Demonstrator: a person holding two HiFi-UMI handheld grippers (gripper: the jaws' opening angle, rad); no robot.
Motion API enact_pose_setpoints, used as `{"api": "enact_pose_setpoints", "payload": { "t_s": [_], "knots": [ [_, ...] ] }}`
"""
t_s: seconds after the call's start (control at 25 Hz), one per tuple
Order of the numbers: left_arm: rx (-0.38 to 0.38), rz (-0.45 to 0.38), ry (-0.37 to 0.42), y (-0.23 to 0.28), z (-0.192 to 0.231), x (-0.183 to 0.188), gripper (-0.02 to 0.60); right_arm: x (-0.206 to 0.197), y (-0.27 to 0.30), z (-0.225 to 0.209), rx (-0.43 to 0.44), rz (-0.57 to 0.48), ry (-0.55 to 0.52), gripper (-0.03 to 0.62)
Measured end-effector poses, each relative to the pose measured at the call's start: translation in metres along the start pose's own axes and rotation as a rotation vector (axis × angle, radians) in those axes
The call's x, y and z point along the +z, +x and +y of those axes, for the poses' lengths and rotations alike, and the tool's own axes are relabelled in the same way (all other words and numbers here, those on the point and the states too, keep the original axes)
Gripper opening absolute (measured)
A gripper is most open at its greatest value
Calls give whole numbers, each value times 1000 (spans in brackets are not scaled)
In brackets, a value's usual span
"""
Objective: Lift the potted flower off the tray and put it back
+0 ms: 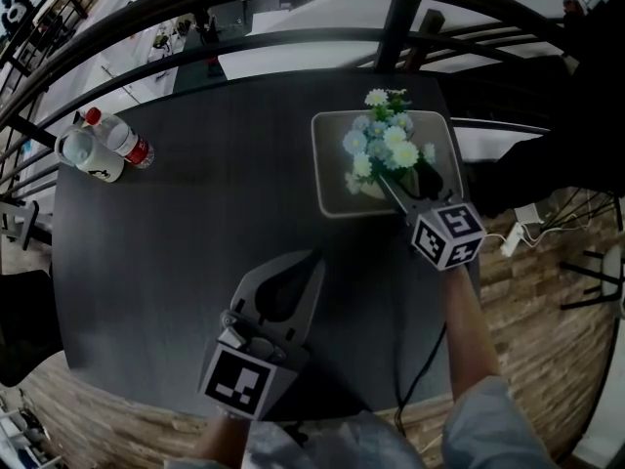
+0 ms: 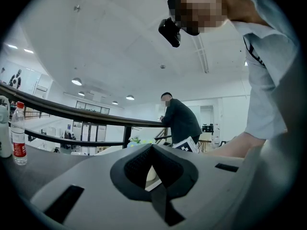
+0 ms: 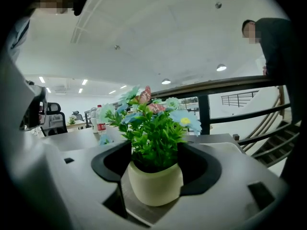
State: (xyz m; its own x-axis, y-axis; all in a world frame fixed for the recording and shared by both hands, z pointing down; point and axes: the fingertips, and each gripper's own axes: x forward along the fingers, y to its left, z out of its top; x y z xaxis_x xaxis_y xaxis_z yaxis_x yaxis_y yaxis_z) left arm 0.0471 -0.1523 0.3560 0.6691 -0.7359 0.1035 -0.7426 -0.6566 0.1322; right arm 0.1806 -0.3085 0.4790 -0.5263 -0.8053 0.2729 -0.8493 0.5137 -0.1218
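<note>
The potted flower (image 1: 383,149), a cream pot (image 3: 156,183) of green leaves with blue, white and yellow blooms, stands on the grey tray (image 1: 327,164) at the table's far right. My right gripper (image 1: 391,186) reaches in from the near side, its dark pads pressed against both sides of the pot, shut on it. In the right gripper view the pot fills the gap between the jaws, with tray surface below it. My left gripper (image 1: 314,260) rests low over the table's near middle, jaws shut on nothing, tips meeting (image 2: 153,147).
A water bottle (image 1: 122,140) with a red label and a white cup (image 1: 83,154) sit at the table's far left. A dark railing (image 1: 293,37) curves behind the table. A person (image 2: 180,119) stands by the railing. A cable (image 1: 415,369) hangs off the near right edge.
</note>
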Motion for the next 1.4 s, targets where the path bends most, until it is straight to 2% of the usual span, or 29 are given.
{"api": "enact_pose_setpoints", "payload": {
  "t_s": [0.28,0.44,0.88,1.16,1.4],
  "knots": [
    [4,4,1,0,6,-3,-2,4,9,10,-10,-13,-95,263],
    [4,11,-1,0,9,-7,-2,4,16,13,-32,-25,-108,243],
    [11,14,-6,-1,16,-7,-2,6,19,19,-69,-47,-137,128],
    [14,15,-7,-4,18,-4,-2,7,19,27,-91,-33,-207,81],
    [22,11,-9,-8,22,-3,-2,7,17,31,-113,-31,-275,67]
  ]
}}
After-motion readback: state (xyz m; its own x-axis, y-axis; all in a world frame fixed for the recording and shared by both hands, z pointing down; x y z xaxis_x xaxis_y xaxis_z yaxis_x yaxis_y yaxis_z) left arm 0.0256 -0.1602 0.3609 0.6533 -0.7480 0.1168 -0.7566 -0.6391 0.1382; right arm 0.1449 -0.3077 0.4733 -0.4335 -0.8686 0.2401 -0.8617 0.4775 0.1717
